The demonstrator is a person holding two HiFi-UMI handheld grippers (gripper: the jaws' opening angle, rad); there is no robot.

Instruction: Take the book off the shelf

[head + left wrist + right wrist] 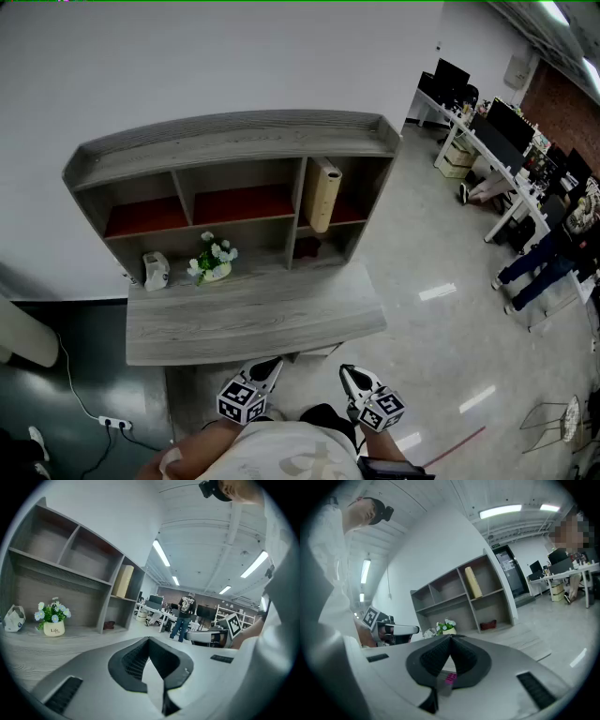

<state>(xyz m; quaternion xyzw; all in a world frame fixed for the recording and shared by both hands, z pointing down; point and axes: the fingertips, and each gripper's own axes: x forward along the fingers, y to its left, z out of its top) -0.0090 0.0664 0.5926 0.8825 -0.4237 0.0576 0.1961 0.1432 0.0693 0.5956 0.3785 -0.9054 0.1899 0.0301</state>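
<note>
Tan book [322,193] upright, slightly tilted, in upper right compartment of grey shelf [234,141]. Left gripper [270,364] and right gripper [349,372] low near body, well apart from shelf, jaws pressed together, nothing between. Flower pot [213,263] lower left.

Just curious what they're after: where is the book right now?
In the head view the book stands leaning in the upper right compartment of the shelf, above a dark red object and right of the flower pot.
</note>
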